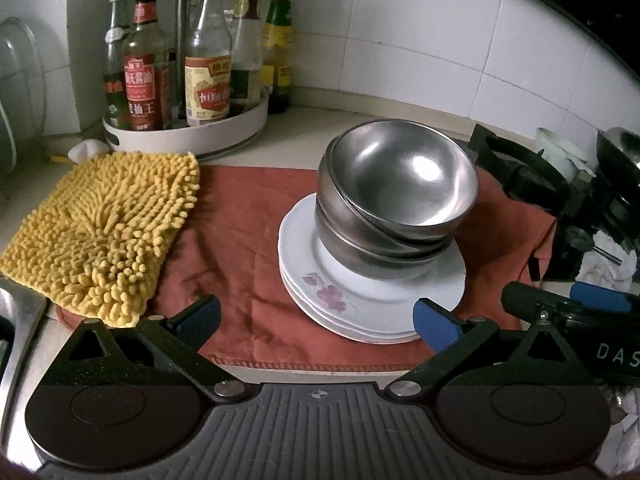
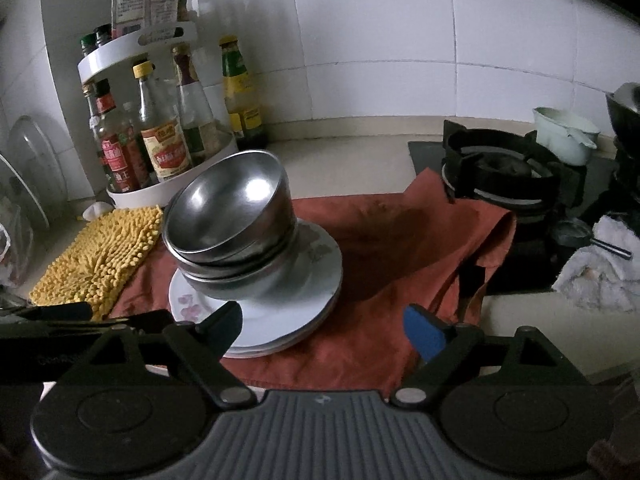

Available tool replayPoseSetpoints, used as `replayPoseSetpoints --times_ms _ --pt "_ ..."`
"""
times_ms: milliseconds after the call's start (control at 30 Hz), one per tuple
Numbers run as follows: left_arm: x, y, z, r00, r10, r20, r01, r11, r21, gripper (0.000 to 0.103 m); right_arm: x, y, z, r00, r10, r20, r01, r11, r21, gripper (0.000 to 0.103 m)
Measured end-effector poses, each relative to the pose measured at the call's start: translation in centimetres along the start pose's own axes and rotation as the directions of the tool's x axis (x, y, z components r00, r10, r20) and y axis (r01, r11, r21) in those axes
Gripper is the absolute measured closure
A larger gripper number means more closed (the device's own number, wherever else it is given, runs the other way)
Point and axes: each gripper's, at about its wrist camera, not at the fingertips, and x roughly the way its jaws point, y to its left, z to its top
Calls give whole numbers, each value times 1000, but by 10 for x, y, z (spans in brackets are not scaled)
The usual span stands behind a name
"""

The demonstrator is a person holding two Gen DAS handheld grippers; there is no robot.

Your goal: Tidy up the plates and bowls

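Stacked on the rust-red cloth (image 1: 248, 248) (image 2: 384, 240): a pile of white plates (image 1: 372, 300) (image 2: 288, 312), the top one printed with pink flowers, and on it 3 nested steel bowls (image 1: 400, 196) (image 2: 232, 232). Top bowl tilted, sitting askew in the ones beneath. Cloth spread across the pale counter (image 1: 304, 128) (image 2: 352, 152), its right edge rumpled up against the black gas burner (image 1: 516, 168) (image 2: 504, 172).

Left gripper (image 1: 316, 322) released, jaws wide apart, holding nothing; near and low in front of the stack, its right blue pad (image 1: 434, 328) just beside the near rim of the plates, whether touching cannot be told. Left pad over the cloth, apart from the dishes.

Right gripper (image 2: 326, 330) likewise released and empty, jaws spread; left pad just beside the near right edge of the plates, right pad over bare cloth. Also seen at the right edge of the left wrist view (image 1: 568, 300).

Left of the stack, a yellow chenille mat (image 1: 100, 232) (image 2: 100, 256) overlapping the cloth's left end. Far left, a white round rack (image 1: 188, 132) (image 2: 168, 192) crowded with sauce bottles (image 1: 208, 68) (image 2: 160, 132). Far right beyond the burner, a pale green cup (image 1: 560, 152) (image 2: 564, 136); near right, a white rag (image 2: 600, 268). White tiled wall (image 1: 420, 28) (image 2: 400, 40) behind everything.
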Motion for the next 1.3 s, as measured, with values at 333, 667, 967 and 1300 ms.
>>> replayPoseSetpoints --times_ms 333,667,967,1300 --pt "-5 -7 -2 1000 31 2 -31 999 15 0 -2 -5 -3 1000 12 -3 -12 999 32 18" --pt "-11 -10 -3 999 47 18 -47 999 18 0 -5 -7 -4 1000 25 1 -25 999 35 18" --pt "-15 -11 -4 998 59 24 -60 998 31 0 -7 -7 -5 1000 28 4 -28 999 33 17" --pt "-22 -11 -5 997 65 49 -67 997 41 1 -12 -5 -6 999 34 13 -34 999 27 17"
